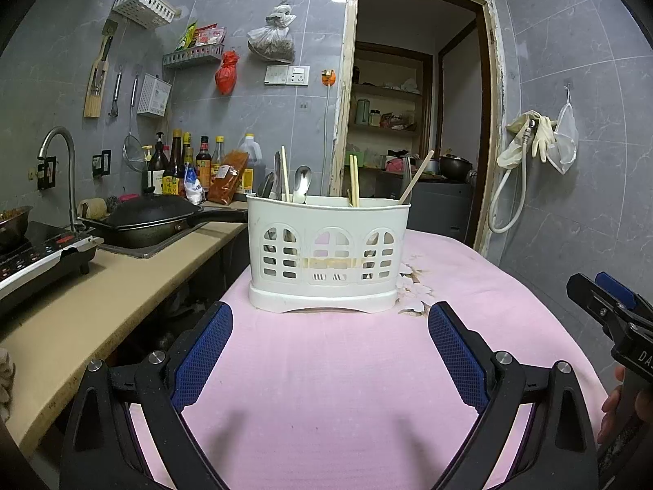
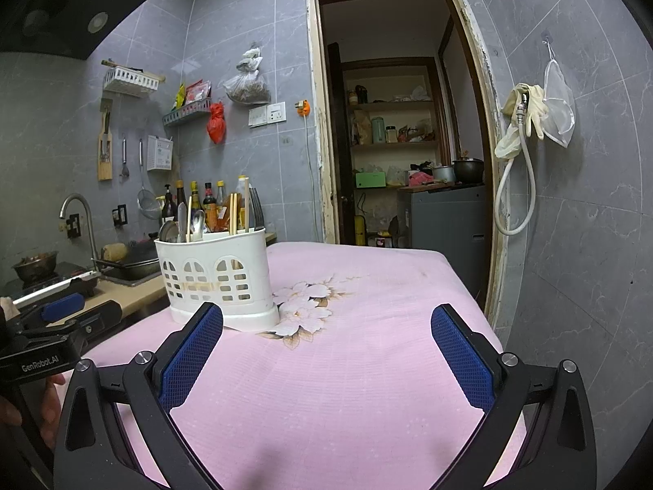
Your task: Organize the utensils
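Left wrist view: utensil caddy point(image 1: 326, 253) just ahead of spread, empty left tool point(image 1: 329, 322); right tool point(image 2: 326, 326) likewise.

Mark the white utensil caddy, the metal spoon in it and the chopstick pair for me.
white utensil caddy point(image 1: 326, 253): left wrist view, middle of its front wall.
metal spoon point(image 1: 303, 181): left wrist view, on the bowl above the rim.
chopstick pair point(image 1: 354, 179): left wrist view, on the shafts above the rim.
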### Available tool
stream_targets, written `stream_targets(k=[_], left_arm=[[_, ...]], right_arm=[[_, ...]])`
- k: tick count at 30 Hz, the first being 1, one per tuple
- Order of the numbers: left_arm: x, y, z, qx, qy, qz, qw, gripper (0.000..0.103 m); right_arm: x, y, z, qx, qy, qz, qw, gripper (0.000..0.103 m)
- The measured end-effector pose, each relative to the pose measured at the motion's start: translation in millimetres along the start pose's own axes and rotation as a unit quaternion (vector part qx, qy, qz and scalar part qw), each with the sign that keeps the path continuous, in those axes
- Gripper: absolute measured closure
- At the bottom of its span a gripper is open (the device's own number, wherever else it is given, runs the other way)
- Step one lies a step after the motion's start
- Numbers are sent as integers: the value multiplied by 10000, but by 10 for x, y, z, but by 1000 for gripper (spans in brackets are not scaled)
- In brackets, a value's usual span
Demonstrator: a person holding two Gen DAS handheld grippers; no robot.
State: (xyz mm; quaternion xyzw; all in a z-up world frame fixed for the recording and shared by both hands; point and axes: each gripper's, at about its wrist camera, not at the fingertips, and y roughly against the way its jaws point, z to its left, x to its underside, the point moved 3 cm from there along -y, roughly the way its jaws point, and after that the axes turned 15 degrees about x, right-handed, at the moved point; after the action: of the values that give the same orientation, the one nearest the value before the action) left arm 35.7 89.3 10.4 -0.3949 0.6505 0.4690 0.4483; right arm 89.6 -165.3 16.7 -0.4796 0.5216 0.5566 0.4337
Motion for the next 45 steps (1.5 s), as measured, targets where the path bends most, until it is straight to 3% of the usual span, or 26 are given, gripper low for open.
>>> stream_targets(k=[45], left_arm=[[69, -2, -15, -53, -45, -21, 10000, 9]], right_arm=[[83, 50, 40, -11, 0, 66, 10000, 0]])
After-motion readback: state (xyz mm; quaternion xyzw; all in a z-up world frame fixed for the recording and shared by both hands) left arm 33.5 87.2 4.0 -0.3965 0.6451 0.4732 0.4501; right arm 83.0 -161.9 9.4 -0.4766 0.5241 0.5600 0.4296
